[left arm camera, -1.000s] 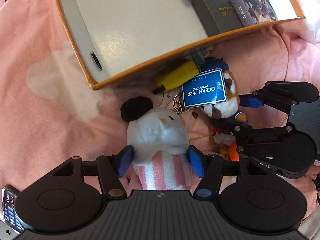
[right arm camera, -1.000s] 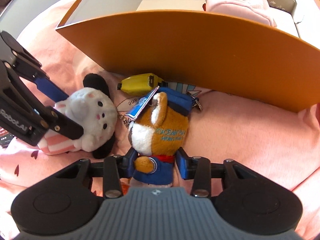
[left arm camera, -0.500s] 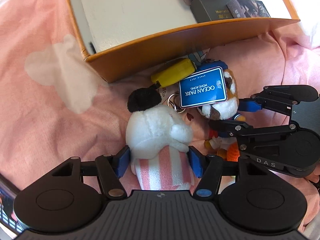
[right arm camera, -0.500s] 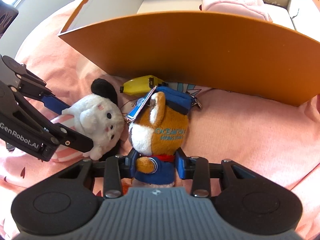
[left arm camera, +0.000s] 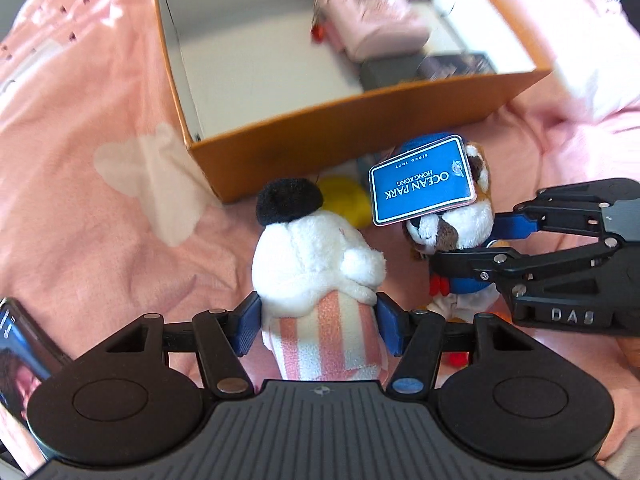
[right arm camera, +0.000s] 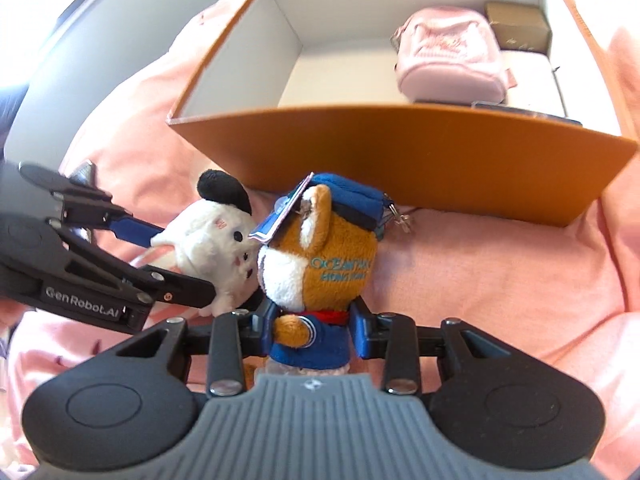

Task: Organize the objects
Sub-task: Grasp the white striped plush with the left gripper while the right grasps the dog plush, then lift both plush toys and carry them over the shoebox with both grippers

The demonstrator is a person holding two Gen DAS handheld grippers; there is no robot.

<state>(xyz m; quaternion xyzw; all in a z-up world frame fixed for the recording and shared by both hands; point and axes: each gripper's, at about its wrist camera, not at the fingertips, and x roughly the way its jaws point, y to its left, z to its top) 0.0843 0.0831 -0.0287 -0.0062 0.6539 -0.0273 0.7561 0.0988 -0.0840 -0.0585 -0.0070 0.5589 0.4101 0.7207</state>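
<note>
With your left gripper (left arm camera: 318,320) clamping the white plush (left arm camera: 316,264) and your right gripper (right arm camera: 312,330) clamping the orange plush (right arm camera: 320,264), clear the orange box (right arm camera: 400,152) wall before you release either toy.

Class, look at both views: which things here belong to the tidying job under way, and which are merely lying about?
In the job:
- white plush, held in the left tongs
- orange plush, held in the right tongs
- orange box, open

Lying about or already stowed:
- yellow item on the pink bedding
- phone
- pink pouch in the box
</note>
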